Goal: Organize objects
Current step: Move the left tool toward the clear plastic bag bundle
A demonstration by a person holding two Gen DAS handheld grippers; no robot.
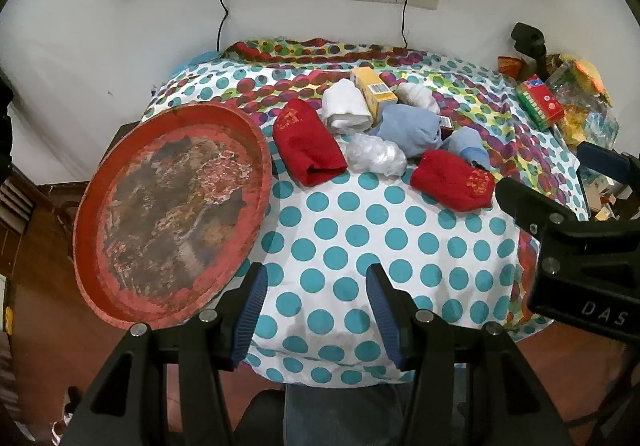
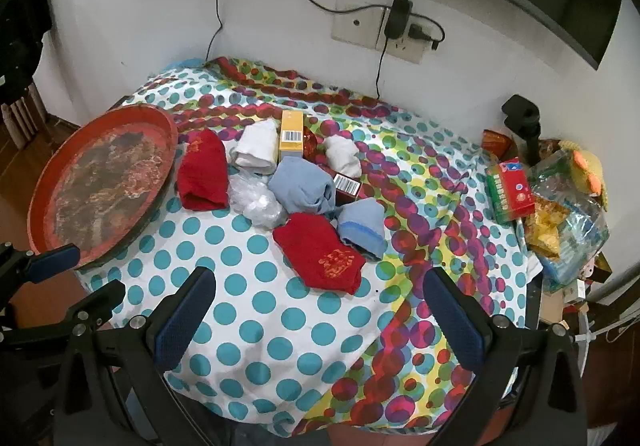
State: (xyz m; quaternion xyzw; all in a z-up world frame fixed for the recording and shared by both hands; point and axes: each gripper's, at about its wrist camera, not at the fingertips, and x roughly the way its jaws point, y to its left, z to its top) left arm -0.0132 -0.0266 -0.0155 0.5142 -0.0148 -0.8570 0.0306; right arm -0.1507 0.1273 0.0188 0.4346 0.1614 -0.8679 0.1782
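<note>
While gaping wide, right tool (image 2: 320, 310) (nothing gripped) just short of red sock (image 2: 320, 258).

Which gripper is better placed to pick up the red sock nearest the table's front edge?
Right. The right gripper hangs wide open with the near red sock just ahead between its fingers. The left gripper sits nearer the red tray, with that sock off to its right.

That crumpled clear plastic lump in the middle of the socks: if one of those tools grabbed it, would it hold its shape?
Probably not. The crumpled clear plastic looks like thin film bunched into a loose wad, so it would likely squash flat between the pads. It seems very light for its size and may slide or skitter if nudged. Its glossy surface could be slippery, though that is hard to judge from here.
</note>
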